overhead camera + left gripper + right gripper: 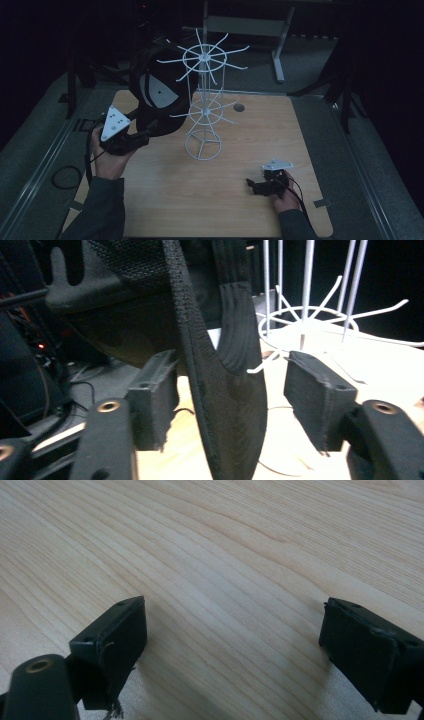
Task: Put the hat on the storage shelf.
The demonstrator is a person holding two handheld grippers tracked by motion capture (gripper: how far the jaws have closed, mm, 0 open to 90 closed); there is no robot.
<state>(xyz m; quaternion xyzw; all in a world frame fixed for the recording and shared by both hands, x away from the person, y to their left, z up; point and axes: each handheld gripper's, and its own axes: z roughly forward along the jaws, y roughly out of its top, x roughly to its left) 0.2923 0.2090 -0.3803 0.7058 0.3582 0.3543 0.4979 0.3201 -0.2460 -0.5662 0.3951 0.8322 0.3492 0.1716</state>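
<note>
A black cap (156,97) hangs on the left arms of a white wire rack (204,145) that stands on the wooden table (165,200). My left gripper (142,136) is held up at the cap's lower edge. In the left gripper view the cap's black strap (227,405) hangs between the two pads (152,395); the jaws stand apart and do not press on it, so my left gripper (235,390) is open. My right gripper (252,186) rests low over the table at the front right. It (232,645) is open with bare wood between its jaws.
The rack's thin wire arms (230,52) stick out on all sides at two levels, and its ring base (202,146) sits mid-table. A small round hole (239,107) lies in the tabletop behind the rack. Dark floor and a metal frame (277,45) surround the table.
</note>
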